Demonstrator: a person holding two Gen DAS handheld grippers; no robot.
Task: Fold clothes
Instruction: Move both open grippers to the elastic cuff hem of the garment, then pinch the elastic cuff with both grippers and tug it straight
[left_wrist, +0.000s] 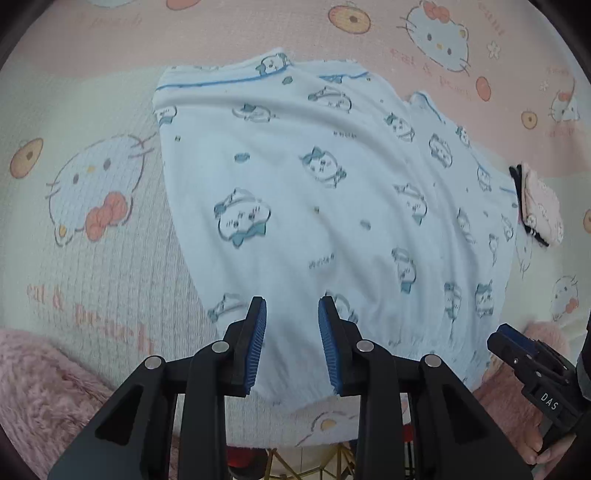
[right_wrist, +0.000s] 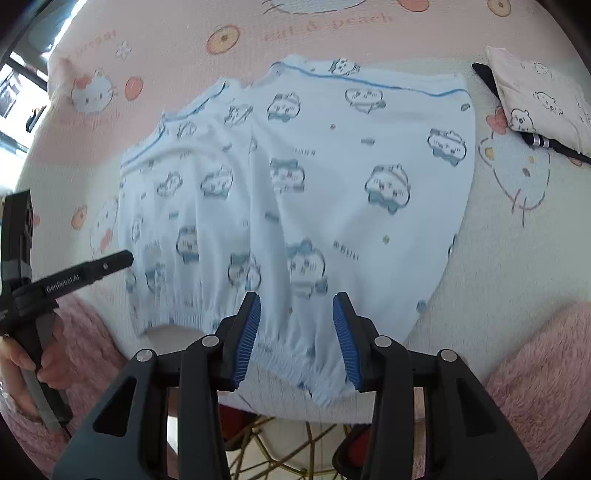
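- A home is suggested, most likely a bedroom or living room where laundry is folded.
- The work surface is covered by a soft quilted cloth (left_wrist: 110, 258) printed with cartoon cats, peaches and pink lettering.
- A pair of pale blue pyjama shorts (left_wrist: 314, 206) with a cartoon print is spread flat on it.
- A small folded pink garment (right_wrist: 535, 103) is laid near the edge.
- Fluffy pink sleeves (right_wrist: 535, 369) are worn by the person.
- A window (right_wrist: 14, 92) is glimpsed at one side.
- Gold wire legs (right_wrist: 280, 443) of furniture are seen below.
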